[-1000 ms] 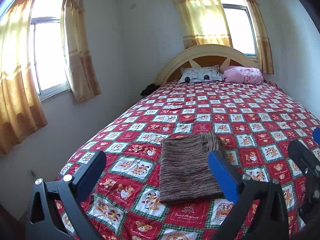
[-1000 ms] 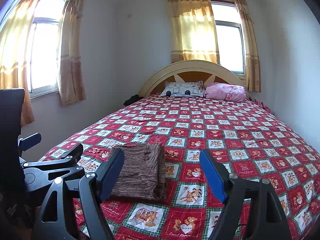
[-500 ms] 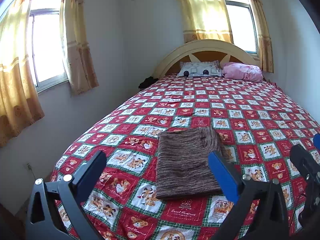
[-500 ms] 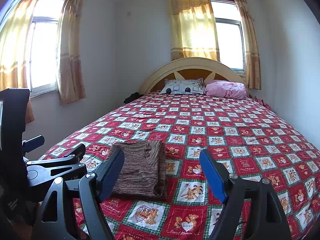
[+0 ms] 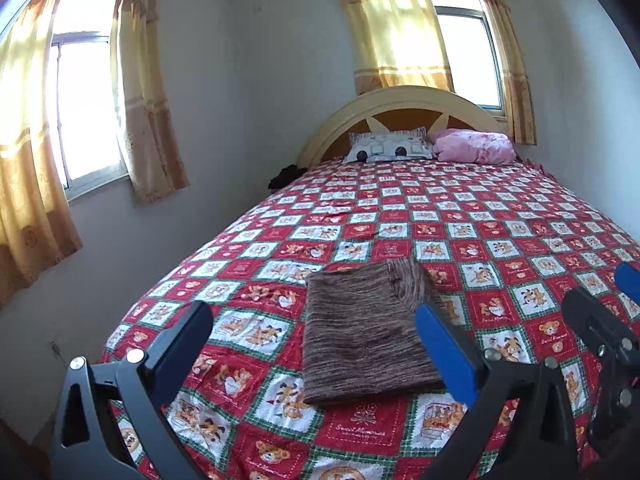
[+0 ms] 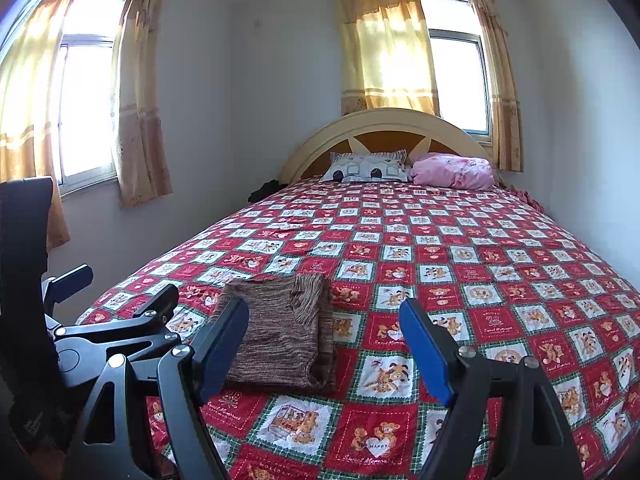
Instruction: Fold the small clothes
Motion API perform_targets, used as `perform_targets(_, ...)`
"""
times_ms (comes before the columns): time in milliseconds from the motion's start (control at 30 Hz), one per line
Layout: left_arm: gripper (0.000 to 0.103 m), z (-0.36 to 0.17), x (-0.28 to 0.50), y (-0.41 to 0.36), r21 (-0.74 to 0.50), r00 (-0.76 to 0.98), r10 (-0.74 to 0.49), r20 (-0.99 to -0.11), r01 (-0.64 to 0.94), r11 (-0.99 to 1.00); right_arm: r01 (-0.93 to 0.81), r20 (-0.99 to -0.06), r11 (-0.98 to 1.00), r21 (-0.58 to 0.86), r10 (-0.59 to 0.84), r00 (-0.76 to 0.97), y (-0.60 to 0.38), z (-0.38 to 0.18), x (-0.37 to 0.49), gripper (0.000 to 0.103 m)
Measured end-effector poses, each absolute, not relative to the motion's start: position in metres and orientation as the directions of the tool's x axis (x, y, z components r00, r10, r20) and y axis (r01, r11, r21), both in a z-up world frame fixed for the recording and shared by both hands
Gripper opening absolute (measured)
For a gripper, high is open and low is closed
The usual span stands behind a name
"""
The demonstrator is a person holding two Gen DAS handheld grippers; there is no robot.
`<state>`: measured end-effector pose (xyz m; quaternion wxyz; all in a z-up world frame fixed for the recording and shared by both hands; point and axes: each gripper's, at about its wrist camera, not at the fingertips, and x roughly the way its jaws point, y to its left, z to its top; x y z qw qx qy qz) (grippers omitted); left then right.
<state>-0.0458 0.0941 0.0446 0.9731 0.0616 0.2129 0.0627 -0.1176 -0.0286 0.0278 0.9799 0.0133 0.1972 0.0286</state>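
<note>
A brown knitted garment (image 5: 362, 332) lies folded into a flat rectangle near the foot of the bed, also seen in the right wrist view as the garment (image 6: 280, 328). My left gripper (image 5: 312, 320) hovers above and short of it, open, nothing between its blue pads. My right gripper (image 6: 324, 320) is open too, held over the bedspread just right of the garment, empty. The left gripper's body (image 6: 116, 320) shows at the left of the right wrist view; the right gripper's finger (image 5: 600, 328) shows at the right edge of the left wrist view.
The bed carries a red patchwork bedspread (image 6: 480, 264) with teddy-bear squares. A patterned pillow (image 6: 366, 168) and a pink bundle (image 6: 452, 170) lie at the arched headboard (image 6: 384, 124). A dark item (image 6: 264, 190) sits by the wall. Curtained windows flank the bed.
The left wrist view has shifted slightly, so the garment sits a little differently in it. Both grippers stay open and empty; the garment has not moved on the bed.
</note>
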Motion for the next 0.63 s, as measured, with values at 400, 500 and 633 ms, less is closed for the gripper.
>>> perform_targets(400, 0.103, 0.0411, -0.0436, 0.0927, 0.124, 0.887, 0.123, -0.446, -0.075, 0.989, -0.042, -0.395, 0.998, 0.052, 0.059, 0.917, -0.0339, 0.0262, -0.1145, 0.078)
perform_targets(500, 0.103, 0.0394, -0.0422, 0.0927, 0.122, 0.883, 0.122, -0.454, -0.074, 0.99, -0.041, -0.398, 0.998, 0.053, 0.059, 0.915, -0.0347, 0.0259, -0.1145, 0.078)
perform_targets(633, 0.103, 0.0377, -0.04, 0.0937, 0.125, 0.878, 0.128, -0.461, -0.078, 0.989, -0.041, -0.398, 0.998, 0.053, 0.059, 0.916, -0.0354, 0.0258, -0.1145, 0.078)
